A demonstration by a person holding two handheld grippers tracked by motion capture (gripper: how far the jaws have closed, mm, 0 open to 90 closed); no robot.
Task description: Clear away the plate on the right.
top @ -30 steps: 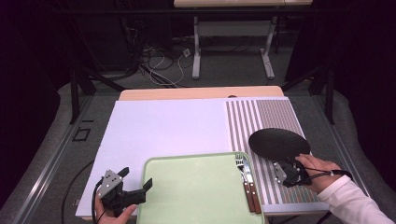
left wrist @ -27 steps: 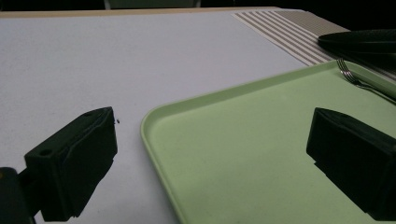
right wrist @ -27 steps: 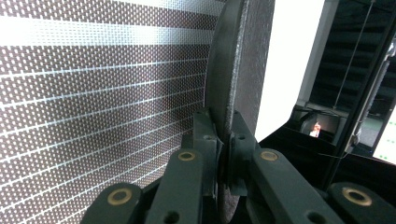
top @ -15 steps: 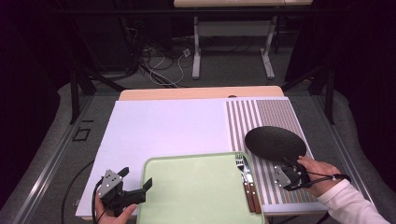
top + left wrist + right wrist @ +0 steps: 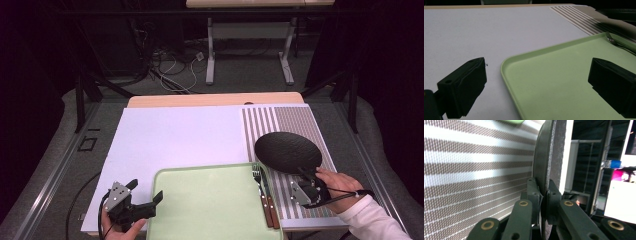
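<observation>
Black and finely textured, the round plate is clamped at its rim by the right gripper over the striped mat; the left gripper stands apart beside the smooth green tray.

We see the tray at the near edge of the table, with the fork and knife lying side by side along its right rim. The striped mat lies right of the tray, and the plate sits over it, behind the cutlery.
</observation>
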